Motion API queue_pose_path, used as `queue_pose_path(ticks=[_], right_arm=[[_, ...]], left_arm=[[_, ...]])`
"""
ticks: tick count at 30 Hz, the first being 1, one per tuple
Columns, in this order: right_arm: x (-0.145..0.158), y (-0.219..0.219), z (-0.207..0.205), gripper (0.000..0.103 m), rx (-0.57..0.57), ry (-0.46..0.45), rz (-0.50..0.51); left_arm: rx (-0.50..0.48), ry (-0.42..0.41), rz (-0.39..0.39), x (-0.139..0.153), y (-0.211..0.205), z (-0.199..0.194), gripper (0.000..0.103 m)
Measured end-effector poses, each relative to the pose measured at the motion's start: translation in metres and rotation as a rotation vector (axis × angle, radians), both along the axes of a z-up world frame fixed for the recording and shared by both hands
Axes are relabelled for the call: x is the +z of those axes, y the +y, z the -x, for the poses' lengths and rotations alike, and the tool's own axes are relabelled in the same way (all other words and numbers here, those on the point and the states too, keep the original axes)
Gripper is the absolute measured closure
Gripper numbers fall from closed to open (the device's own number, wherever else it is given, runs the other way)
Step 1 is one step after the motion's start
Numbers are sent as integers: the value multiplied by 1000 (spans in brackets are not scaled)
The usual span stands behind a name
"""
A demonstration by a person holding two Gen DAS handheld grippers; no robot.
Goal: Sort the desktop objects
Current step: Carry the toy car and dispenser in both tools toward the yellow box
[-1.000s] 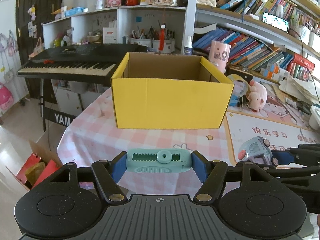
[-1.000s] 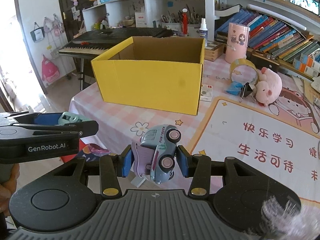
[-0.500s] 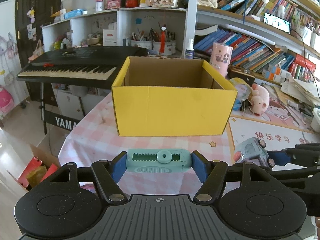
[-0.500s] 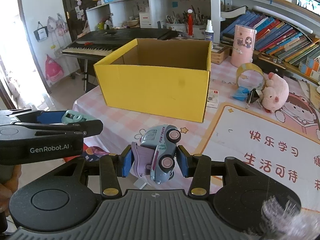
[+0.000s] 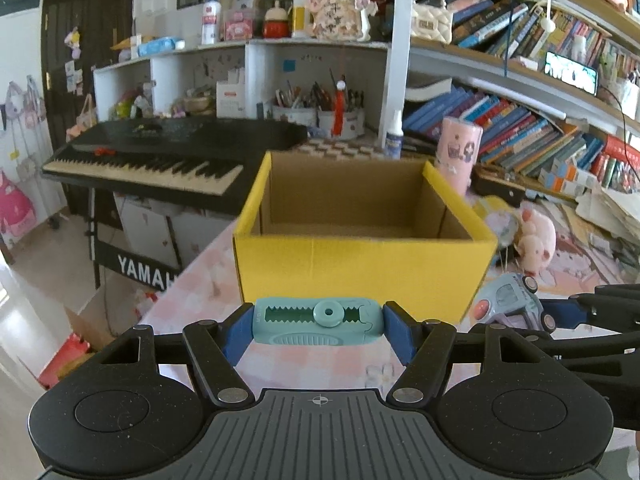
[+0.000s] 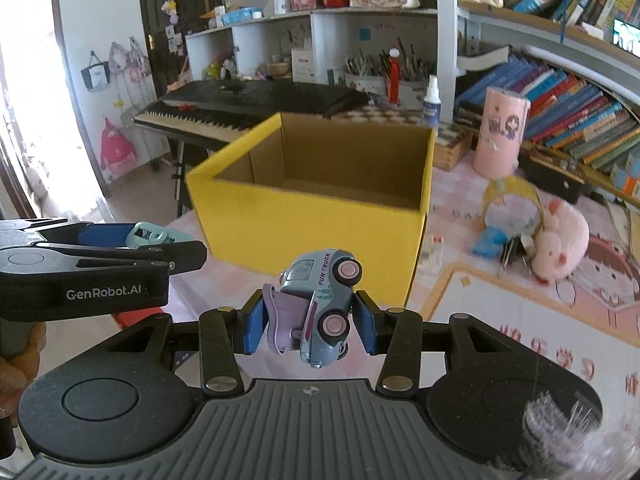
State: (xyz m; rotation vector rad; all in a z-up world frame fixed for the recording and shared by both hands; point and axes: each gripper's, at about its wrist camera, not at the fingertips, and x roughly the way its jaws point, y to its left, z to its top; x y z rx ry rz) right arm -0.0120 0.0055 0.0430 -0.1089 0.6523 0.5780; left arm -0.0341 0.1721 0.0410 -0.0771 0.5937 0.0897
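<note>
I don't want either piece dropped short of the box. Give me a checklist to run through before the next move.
1. Left gripper clamped on teal eraser: ok.
2. Right gripper clamped on toy truck: ok, though the truck sits tilted.
3. Yellow box open on top: ok.
4. Box floor free of items: cannot tell, only partly visible.
5. Either gripper above the opening: not ok, both short of the near wall.
</note>
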Motion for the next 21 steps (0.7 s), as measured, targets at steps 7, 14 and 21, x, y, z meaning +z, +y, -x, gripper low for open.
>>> queue_pose_path(ticks=[7, 14, 21], right_arm=[[20, 4, -37, 60, 30, -52, -23], [29, 13, -88, 60, 83, -96, 3], [24, 21, -144, 60, 149, -110, 76]], left_arm=[[13, -55, -6, 18, 2, -32, 35], [32, -85, -20, 27, 5, -76, 35], [42, -42, -36, 18, 3, -121, 35]])
